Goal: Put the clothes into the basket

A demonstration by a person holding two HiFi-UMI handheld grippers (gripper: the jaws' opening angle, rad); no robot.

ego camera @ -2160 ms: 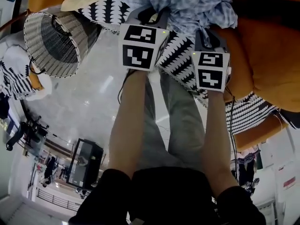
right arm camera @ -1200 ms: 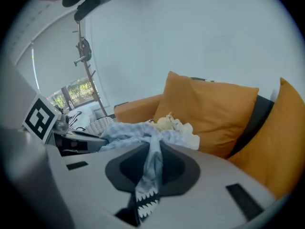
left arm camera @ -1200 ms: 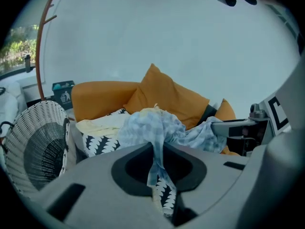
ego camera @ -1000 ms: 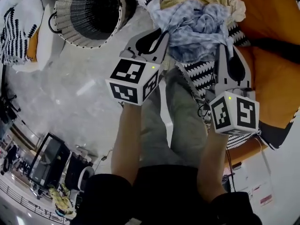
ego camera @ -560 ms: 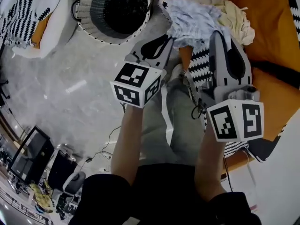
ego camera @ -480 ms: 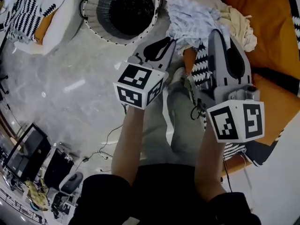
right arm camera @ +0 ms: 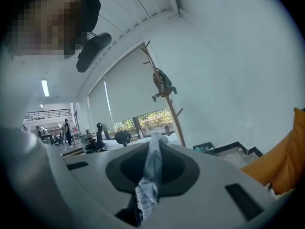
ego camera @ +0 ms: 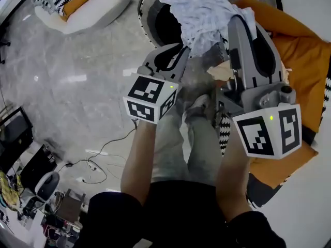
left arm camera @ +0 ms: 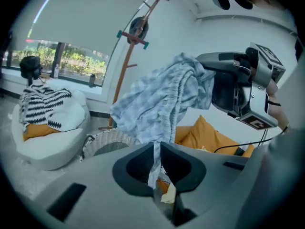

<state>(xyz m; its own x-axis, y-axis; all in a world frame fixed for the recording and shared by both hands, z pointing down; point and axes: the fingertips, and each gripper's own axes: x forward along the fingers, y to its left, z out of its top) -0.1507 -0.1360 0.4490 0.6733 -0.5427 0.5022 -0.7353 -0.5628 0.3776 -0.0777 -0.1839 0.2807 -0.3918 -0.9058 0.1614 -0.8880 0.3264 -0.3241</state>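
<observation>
Garment hangs at the basket's mouth, pinched by both grippers.
The crumpled blue-white checked garment [ego camera: 204, 14] is strung between the left gripper [ego camera: 178, 53] and the right gripper [ego camera: 237, 25], each with its fingers nearly together on a fold of cloth. Its long axis runs from hand to hand. The woven basket [left arm camera: 102, 140] stands on the floor just below and beyond it, nearer the left gripper. A short reach forward looks needed before letting go.

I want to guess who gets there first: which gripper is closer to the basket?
Left. The left gripper is right by the basket, holding the blue cloth; the right gripper holds that cloth farther off, by the orange cushion.
</observation>
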